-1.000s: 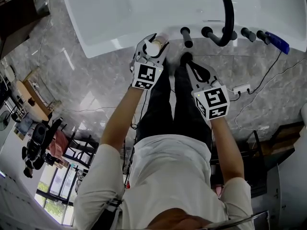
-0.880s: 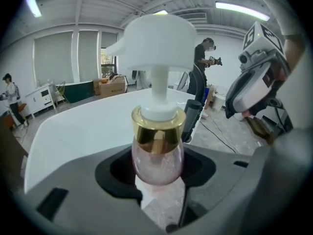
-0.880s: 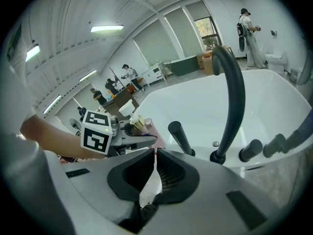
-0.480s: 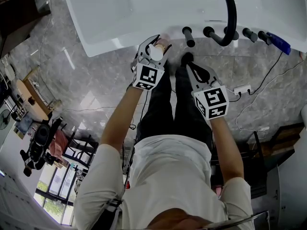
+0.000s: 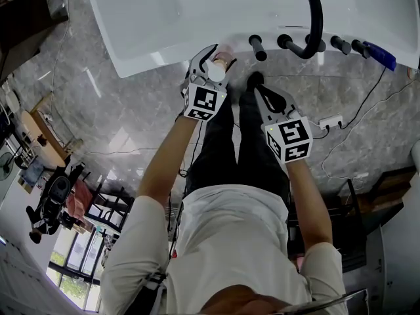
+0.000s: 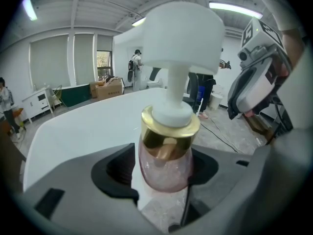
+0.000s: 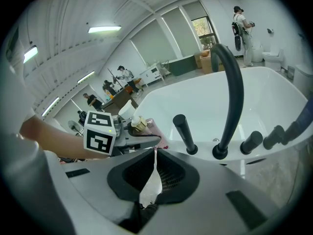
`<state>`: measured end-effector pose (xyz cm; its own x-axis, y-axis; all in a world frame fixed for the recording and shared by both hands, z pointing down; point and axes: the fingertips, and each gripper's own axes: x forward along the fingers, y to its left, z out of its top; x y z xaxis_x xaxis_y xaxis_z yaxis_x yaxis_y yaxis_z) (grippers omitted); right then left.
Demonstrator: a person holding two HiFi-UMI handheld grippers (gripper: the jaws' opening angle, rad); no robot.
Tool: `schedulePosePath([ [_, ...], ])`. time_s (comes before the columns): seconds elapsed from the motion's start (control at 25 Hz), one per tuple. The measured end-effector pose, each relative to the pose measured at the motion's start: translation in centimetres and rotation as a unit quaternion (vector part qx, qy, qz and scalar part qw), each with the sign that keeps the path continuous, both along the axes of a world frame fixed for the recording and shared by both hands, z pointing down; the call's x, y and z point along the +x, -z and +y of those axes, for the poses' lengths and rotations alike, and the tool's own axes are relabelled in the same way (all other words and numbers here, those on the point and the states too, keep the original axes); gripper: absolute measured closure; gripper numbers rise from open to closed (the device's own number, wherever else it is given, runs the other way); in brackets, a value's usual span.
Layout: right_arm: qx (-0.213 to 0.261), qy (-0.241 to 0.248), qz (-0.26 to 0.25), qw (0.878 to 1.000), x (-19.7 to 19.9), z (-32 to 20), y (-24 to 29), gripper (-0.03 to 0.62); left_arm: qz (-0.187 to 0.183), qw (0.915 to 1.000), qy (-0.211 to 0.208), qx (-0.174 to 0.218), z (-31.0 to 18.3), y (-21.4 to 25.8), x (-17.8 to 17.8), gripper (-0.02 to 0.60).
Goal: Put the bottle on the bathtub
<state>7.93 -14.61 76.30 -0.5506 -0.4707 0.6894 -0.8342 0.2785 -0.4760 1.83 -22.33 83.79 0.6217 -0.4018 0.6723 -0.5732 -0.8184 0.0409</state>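
Bottle (image 6: 165, 166) stands upright on the near rim of the bathtub (image 5: 157, 59), at 9 o'clock from a black tap handle (image 5: 256, 46), and this is where the task wants it. Left tool (image 5: 216, 59) is around it with the jaws apart. They have just been opening, and we see a strip of white between the left pad and the pink body, so the pads do not squeeze it. We judge that the bottle carries its own weight and that the tool is loosened to let it go without tipping. It sits close to the edge of the rim, so pulling straight back seems the safe way. Right tool (image 7: 155, 155) is clenched with nothing inside, at 4 o'clock from the bottle and apart from it. We think it has no work here and waits out of the way.
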Motion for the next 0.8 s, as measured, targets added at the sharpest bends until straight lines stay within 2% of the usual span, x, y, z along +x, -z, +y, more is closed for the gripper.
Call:
schedulePosePath([
  [0.4, 0.006, -0.005, 0.005, 1.0, 0.1, 1.3, 1.3, 0.556, -0.008, 1.0, 0.005, -0.002, 0.8, 0.4, -0.7, 0.267],
  [0.8, 0.019, -0.016, 0.009, 1.0, -0.1, 2.7, 2.8, 0.556, -0.006, 0.9996, 0.027, 0.001, 1.9, 1.1, -1.9, 0.267],
])
